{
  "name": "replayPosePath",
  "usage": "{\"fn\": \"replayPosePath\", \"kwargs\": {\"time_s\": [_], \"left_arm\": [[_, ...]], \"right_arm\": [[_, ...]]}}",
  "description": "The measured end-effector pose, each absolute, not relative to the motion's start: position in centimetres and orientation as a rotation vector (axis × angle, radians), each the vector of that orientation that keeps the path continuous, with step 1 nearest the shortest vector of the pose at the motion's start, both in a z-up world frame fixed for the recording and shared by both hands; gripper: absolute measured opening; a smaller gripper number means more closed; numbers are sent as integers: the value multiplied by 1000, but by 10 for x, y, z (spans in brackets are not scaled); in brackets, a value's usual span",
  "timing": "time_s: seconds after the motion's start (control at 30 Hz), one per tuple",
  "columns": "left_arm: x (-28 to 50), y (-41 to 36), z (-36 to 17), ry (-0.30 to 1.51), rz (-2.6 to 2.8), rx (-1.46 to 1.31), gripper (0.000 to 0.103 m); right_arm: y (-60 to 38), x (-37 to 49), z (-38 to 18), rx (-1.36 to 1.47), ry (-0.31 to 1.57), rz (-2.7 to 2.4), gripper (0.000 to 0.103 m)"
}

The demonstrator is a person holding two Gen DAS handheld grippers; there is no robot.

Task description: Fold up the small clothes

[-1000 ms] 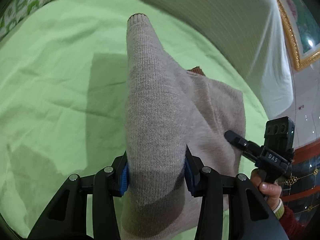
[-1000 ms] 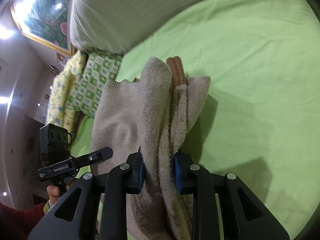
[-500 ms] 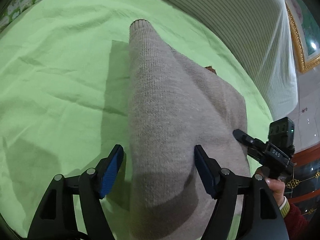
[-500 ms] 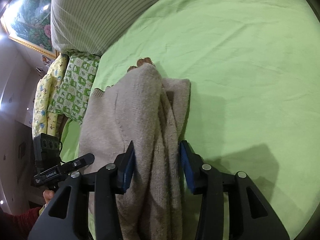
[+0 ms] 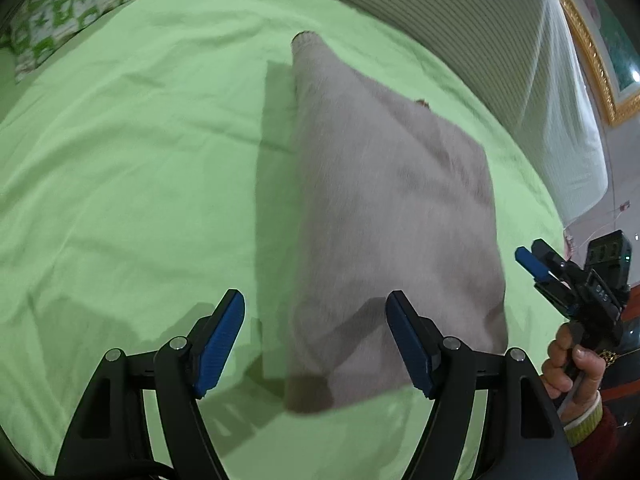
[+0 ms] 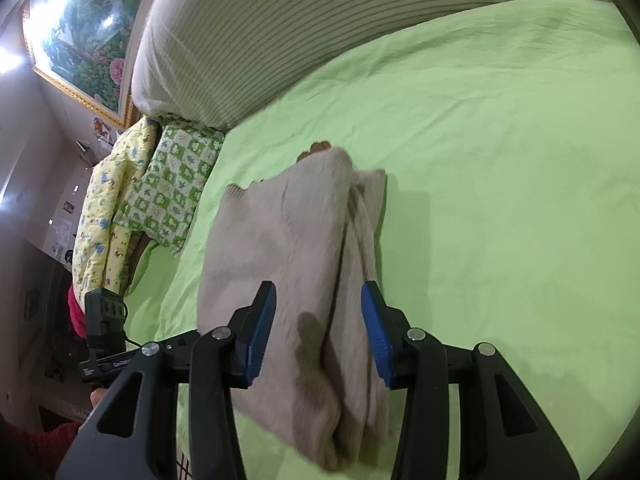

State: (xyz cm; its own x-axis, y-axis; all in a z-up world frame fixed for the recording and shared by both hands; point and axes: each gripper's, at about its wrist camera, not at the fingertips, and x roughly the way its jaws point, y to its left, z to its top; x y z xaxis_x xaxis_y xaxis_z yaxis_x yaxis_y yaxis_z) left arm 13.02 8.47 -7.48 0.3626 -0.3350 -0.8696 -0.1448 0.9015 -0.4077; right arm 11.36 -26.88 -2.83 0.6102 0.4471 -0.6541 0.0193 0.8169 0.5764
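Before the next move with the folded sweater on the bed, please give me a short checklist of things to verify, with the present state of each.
1. Left gripper is open, fingers apart from the sweater: ok.
2. Right gripper is open, not clamping the cloth: ok.
3. Sweater lies on the green sheet, not hanging in the air: ok.
4. Fold is tidy: not ok, layers stick out unevenly along the right side in the right wrist view, and a brown bit shows at the far end.
5. Sleeves tucked inside: cannot tell, hidden in the fold.
6. Sweater clear of the striped pillow: ok.
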Motion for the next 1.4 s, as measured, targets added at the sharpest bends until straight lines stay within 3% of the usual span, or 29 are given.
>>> {"fn": "replayPosePath", "kwargs": {"time_s": [0.53, 0.57, 0.63, 0.97, 1.2, 1.4], "left_arm": [[65, 77, -103, 1290, -126, -291, 74], [64, 76, -107, 1300, -123, -277, 74], [64, 73, -112, 1304, -108, -246, 74], [67, 66, -112, 1306, -82, -194, 74], [56, 84, -97, 1298, -44, -286, 74], [56, 78, -61, 1216, -70, -308, 74]], "right_arm": [[-236, 51, -56, 451, 995, 209, 46], [-235, 53, -60, 441, 1013, 206, 44], [-231, 57, -64, 383, 1038, 187, 13], [-251, 51, -80, 438, 1063, 122, 9], [-247, 46, -59, 429, 1052, 110, 16], [-235, 52, -19, 403, 916, 132, 17]]}}
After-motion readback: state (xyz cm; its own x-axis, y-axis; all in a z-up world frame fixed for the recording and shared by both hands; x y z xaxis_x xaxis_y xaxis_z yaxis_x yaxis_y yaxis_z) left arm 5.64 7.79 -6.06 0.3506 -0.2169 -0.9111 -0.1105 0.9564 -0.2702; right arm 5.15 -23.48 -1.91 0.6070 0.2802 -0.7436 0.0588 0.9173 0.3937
